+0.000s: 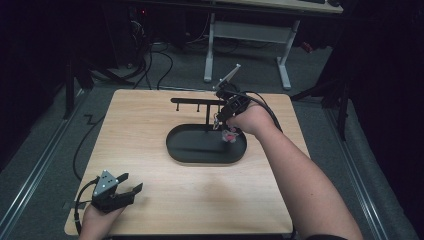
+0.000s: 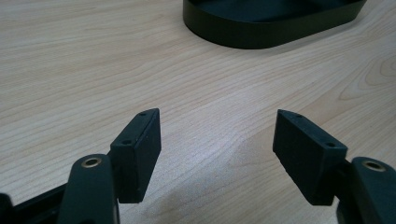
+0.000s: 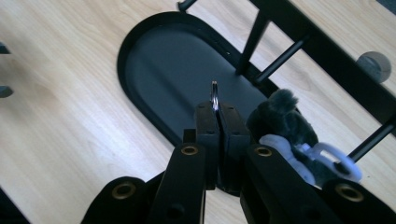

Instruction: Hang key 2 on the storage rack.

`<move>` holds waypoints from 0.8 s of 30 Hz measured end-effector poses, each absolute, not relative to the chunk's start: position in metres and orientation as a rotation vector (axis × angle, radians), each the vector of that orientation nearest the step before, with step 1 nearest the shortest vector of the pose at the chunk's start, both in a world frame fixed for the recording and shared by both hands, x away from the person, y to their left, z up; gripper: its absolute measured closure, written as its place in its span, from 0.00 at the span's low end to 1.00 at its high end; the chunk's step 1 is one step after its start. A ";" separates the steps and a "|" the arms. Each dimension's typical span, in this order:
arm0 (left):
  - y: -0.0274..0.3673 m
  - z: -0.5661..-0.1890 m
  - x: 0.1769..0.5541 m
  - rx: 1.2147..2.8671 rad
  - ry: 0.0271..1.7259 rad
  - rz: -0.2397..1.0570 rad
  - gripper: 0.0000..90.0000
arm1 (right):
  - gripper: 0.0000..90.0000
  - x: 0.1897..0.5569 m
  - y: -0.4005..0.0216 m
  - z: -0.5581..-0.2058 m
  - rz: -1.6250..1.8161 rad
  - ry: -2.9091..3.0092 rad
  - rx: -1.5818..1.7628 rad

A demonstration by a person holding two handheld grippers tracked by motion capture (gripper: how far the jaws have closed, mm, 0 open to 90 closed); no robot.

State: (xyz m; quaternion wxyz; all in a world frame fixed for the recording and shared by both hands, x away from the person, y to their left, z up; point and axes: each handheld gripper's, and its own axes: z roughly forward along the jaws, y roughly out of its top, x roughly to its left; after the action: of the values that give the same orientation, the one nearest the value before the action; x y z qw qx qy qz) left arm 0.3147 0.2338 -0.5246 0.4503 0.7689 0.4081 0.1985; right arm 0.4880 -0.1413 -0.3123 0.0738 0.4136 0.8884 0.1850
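A: What does the high view show?

B: The right gripper (image 1: 220, 120) hangs over the far end of a black oval tray (image 1: 185, 152) on the wooden surface (image 1: 150, 200). A keychain (image 1: 229, 135) with a pink charm dangles just below its fingers. A black hanging rack (image 1: 197, 101) rises just beyond them.

A: And the left gripper view?

B: The left gripper (image 2: 217, 154) has its fingers spread wide with nothing between them, low over bare wood, the tray ahead.

A: The right gripper view?

B: The fingers are pressed together on a thin metal ring (image 3: 214, 95). A grey fuzzy charm (image 3: 280, 116) hangs just beside them.

A: What might go wrong?

B: The ring is pinched only at its edge, so it could twist or slip free. The swinging charm may snag on a peg (image 3: 280, 60) before the ring hooks.
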 end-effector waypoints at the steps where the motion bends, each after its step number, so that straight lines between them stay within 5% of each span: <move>1: 0.233 -0.525 0.315 1.897 1.009 0.495 0.37 | 0.99 0.493 -0.142 -0.313 0.563 2.661 1.252; 24: 0.234 -0.526 0.315 1.904 1.008 0.499 0.37 | 0.99 0.524 -0.152 -0.318 0.536 2.637 1.327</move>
State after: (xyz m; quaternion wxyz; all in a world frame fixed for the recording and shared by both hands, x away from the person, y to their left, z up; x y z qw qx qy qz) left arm 0.3149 0.2338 -0.5256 0.4486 0.7695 0.4075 0.2016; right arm 0.5238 -0.1520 -0.3181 0.0707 0.4413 0.8766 0.1781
